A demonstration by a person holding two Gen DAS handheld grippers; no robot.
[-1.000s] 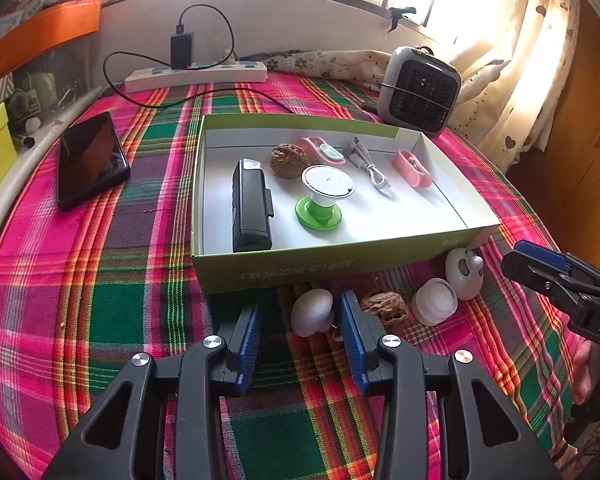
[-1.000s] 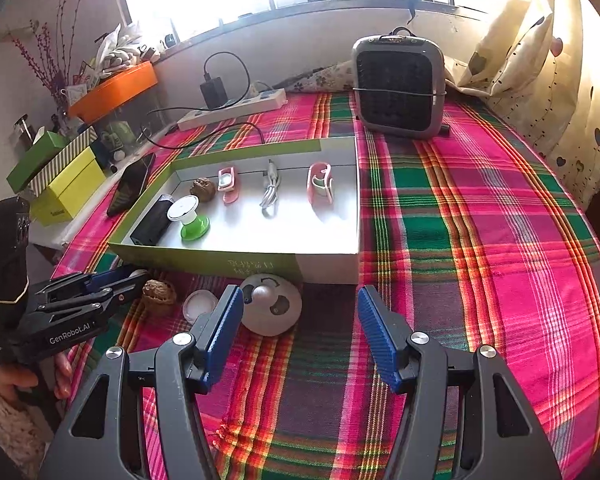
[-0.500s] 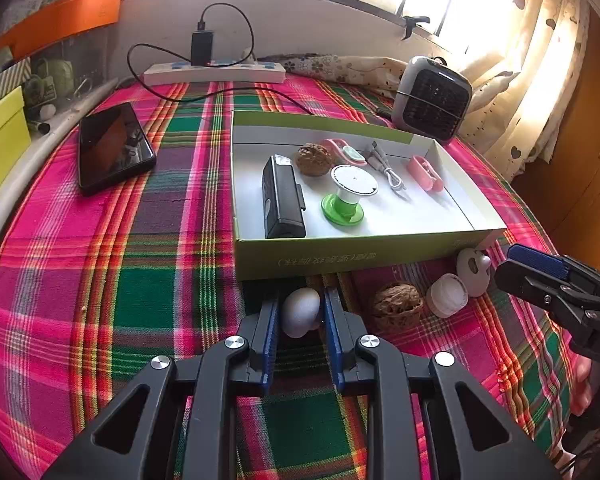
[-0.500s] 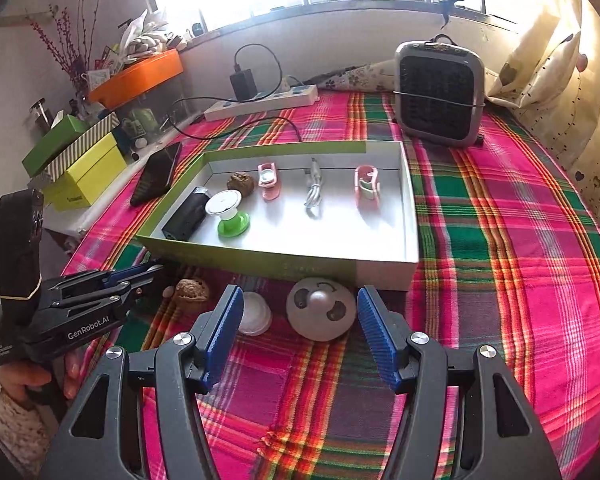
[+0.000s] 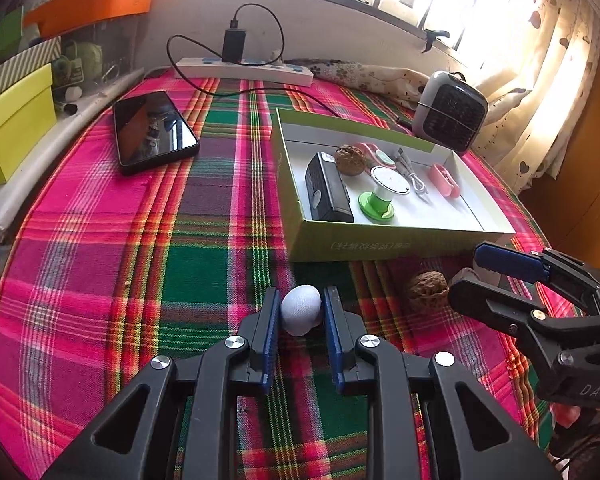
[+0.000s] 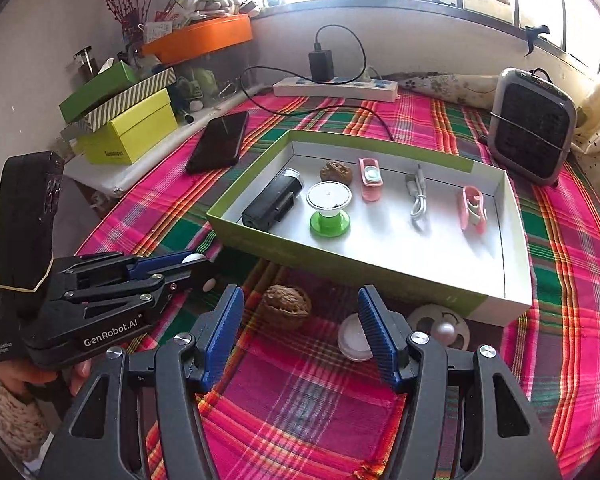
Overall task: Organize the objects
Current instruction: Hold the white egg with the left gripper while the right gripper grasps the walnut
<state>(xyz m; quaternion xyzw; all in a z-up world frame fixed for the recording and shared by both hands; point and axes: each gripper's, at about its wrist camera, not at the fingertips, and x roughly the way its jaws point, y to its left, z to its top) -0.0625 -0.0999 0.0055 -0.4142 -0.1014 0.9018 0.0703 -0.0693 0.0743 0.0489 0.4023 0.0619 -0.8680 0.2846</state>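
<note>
Left gripper [image 5: 301, 312] clamped on white egg [image 5: 301, 309]; right gripper [image 6: 300, 340] spread wide over walnut [image 6: 287, 306], beside green box [image 6: 380, 272].

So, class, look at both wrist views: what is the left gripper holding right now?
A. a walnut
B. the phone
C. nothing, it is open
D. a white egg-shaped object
D: in the left wrist view the left gripper is shut on the white egg, while the loose walnut lies on the cloth, near the open right gripper.
</note>
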